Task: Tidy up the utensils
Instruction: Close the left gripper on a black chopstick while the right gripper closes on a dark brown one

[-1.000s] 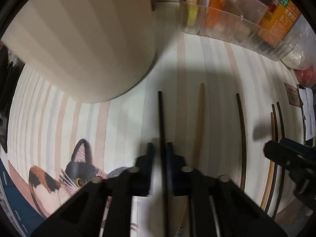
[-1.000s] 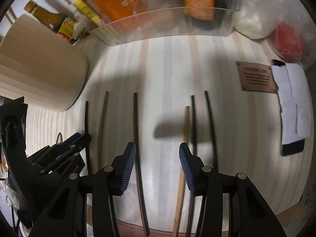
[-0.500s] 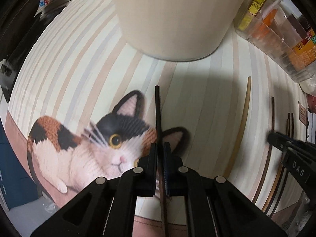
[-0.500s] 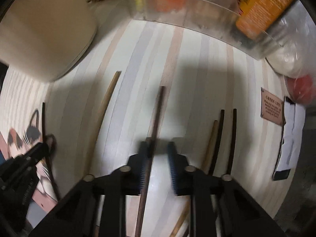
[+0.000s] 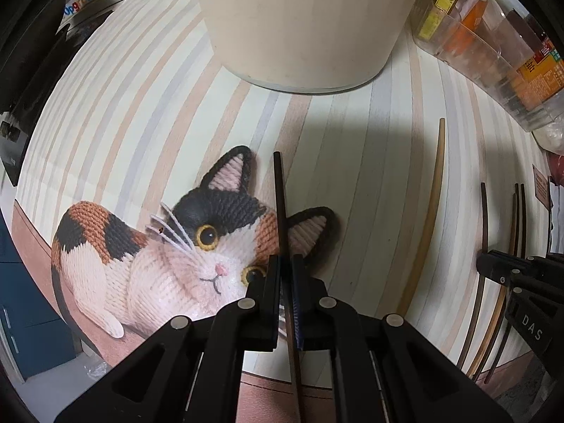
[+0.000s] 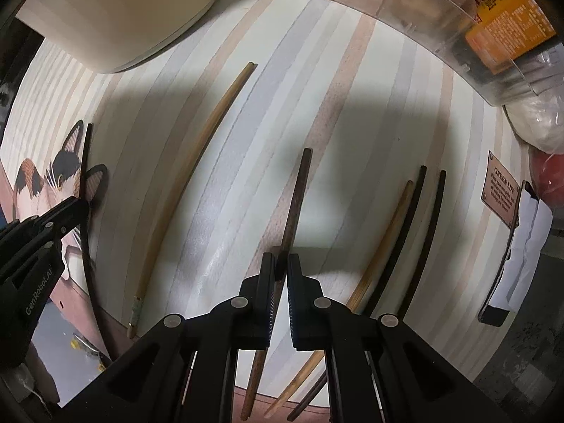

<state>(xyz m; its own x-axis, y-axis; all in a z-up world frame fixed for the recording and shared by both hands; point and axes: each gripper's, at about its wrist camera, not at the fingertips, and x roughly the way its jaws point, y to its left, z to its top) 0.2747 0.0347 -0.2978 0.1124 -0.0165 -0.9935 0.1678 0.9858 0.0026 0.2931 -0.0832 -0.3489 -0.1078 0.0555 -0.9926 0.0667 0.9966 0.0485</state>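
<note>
My left gripper (image 5: 286, 268) is shut on a black chopstick (image 5: 280, 197), held above the cat picture on the striped mat. My right gripper (image 6: 281, 264) is shut on a dark brown chopstick (image 6: 298, 190) at mat level. A light wooden chopstick (image 6: 197, 162) lies between the two; it also shows in the left wrist view (image 5: 431, 208). A light chopstick (image 6: 384, 239) and two dark chopsticks (image 6: 409, 225) lie together to the right. The left gripper and its black chopstick (image 6: 85, 183) show at the left of the right wrist view.
A large cream cylindrical container (image 5: 303, 24) stands at the back. A clear bin with packets and bottles (image 6: 458, 21) is at the back right. A phone with paper (image 6: 514, 246), a small brown plaque (image 6: 500, 190) and plastic bags (image 6: 543, 123) are at the right edge.
My left gripper has lifted the black chopstick and carried it left over the cat picture. My right gripper has moved in and closed on the dark brown chopstick.
</note>
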